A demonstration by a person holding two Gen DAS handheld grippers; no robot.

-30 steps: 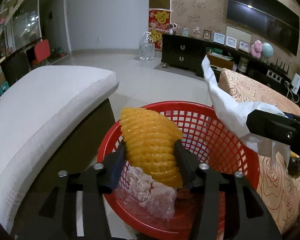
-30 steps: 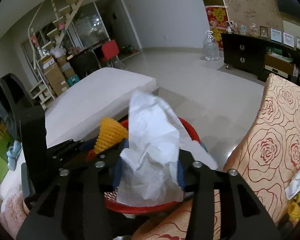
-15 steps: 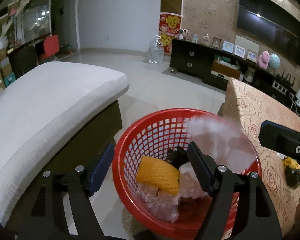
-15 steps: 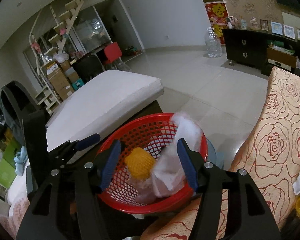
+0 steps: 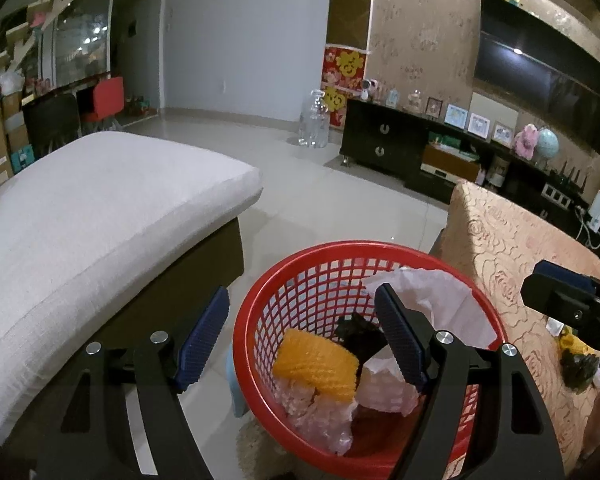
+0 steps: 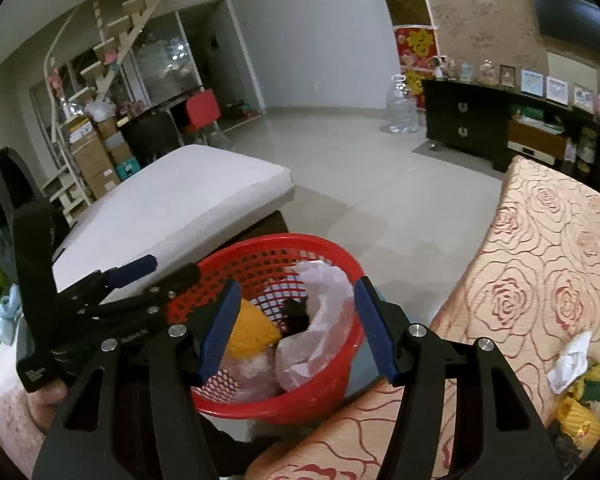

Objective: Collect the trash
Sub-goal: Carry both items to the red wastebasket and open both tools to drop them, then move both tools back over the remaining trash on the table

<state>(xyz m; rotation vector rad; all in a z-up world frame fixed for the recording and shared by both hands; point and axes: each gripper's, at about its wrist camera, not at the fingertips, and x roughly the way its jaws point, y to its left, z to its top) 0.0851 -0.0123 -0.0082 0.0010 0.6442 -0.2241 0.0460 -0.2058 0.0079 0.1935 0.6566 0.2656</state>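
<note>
A red mesh basket [image 5: 360, 246] [image 6: 284, 240] stands on the floor between a white cushion and a cloth-covered table. In it lie a yellow foam net [image 5: 316, 364] [image 6: 252, 332], a crumpled white paper [image 5: 428, 292] [image 6: 328, 292], clear bubble wrap [image 5: 324, 416] and a black scrap [image 5: 360, 336]. My left gripper [image 5: 302, 294] hangs open over the basket's near left rim, nothing between its blue pads. My right gripper [image 6: 298, 282] is open above the basket too, also empty. Each view shows the other gripper [image 6: 132, 272] [image 5: 560, 284] at its edge.
More scraps lie on the rose-patterned tablecloth [image 6: 540, 272] at the right: a white tissue [image 6: 572, 360] and yellow and green bits [image 6: 576, 416]. A white cushioned seat [image 5: 100, 208] flanks the basket on the left. Tiled floor [image 5: 332, 208] and a dark cabinet [image 5: 384, 144] lie beyond.
Both grippers opened. The yellow foam net fell from the left one and the white paper from the right one into the basket. The left gripper drew back a little.
</note>
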